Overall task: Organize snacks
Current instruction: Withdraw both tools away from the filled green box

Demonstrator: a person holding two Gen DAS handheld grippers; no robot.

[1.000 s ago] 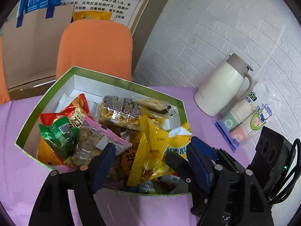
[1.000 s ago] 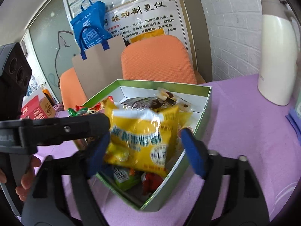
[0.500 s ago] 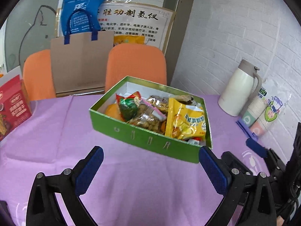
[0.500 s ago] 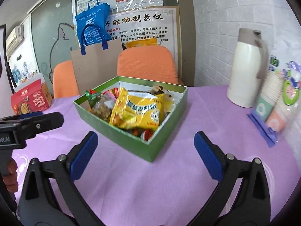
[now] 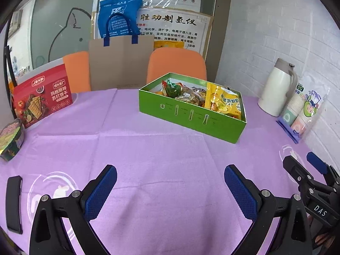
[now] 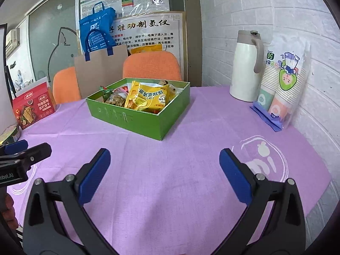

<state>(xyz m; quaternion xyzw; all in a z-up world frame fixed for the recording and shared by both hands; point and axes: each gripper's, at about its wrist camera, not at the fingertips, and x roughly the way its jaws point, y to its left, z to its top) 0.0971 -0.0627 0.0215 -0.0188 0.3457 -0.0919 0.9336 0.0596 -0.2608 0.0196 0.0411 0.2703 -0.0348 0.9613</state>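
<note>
Both claws are hovering low over the purple worktop, the left claw and right claw each spread wide apart and gripping nothing. A green box is sitting well beyond them, holding a yellow snack bag among other packets.

- The right gripper is hovering wide open over the purple tablecloth, holding nothing, well before the green box.
- A yellow snack bag is lying inside the green box.
- A white jug is standing right of the green box.
</note>
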